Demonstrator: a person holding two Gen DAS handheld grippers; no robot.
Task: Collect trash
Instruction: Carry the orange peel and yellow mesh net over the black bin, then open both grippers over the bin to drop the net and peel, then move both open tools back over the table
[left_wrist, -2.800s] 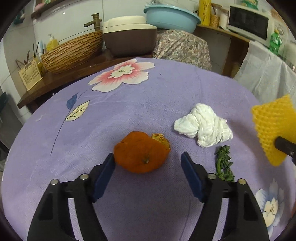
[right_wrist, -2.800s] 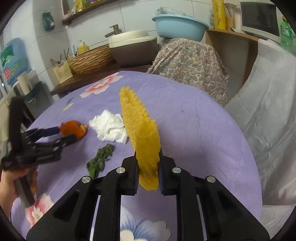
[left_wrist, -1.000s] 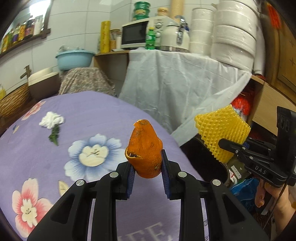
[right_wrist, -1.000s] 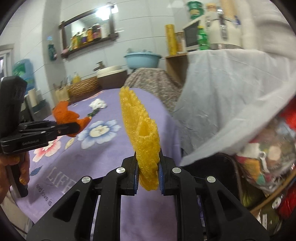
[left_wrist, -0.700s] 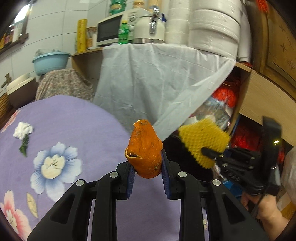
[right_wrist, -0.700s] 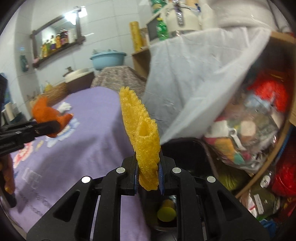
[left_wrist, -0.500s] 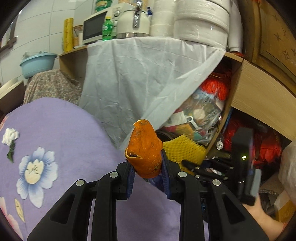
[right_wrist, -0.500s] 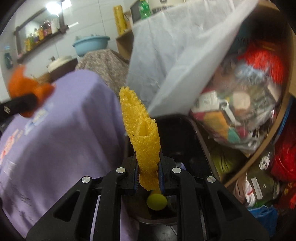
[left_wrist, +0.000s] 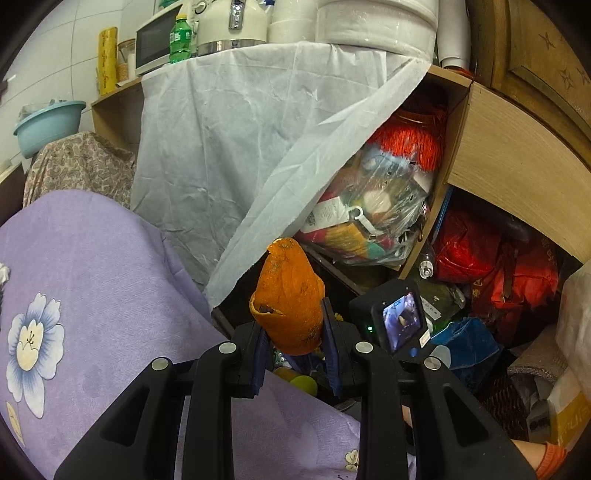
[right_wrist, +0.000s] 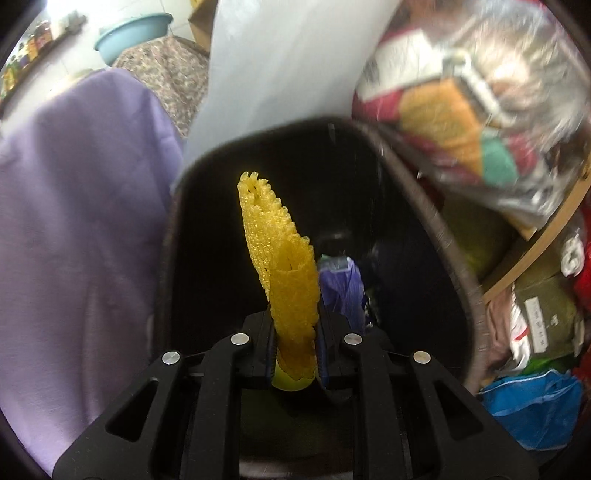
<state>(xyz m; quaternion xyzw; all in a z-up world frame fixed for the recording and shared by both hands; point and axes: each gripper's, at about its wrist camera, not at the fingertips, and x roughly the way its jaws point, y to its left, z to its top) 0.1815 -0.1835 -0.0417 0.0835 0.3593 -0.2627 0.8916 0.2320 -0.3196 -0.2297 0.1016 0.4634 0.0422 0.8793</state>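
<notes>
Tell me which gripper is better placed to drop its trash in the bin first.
Right. The right gripper holds the foam net directly over the open bin. The left gripper, holding the peel, is over the table's edge.

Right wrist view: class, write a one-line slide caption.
Right gripper holds a yellow foam mesh fruit sleeve over the open black trash bin.

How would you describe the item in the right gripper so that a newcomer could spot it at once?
Find the black bin beside the purple tablecloth. Over its opening, the right gripper pinches a yellow foam fruit net upright. Its bright honeycomb mesh is unlike anything nearby.
</notes>
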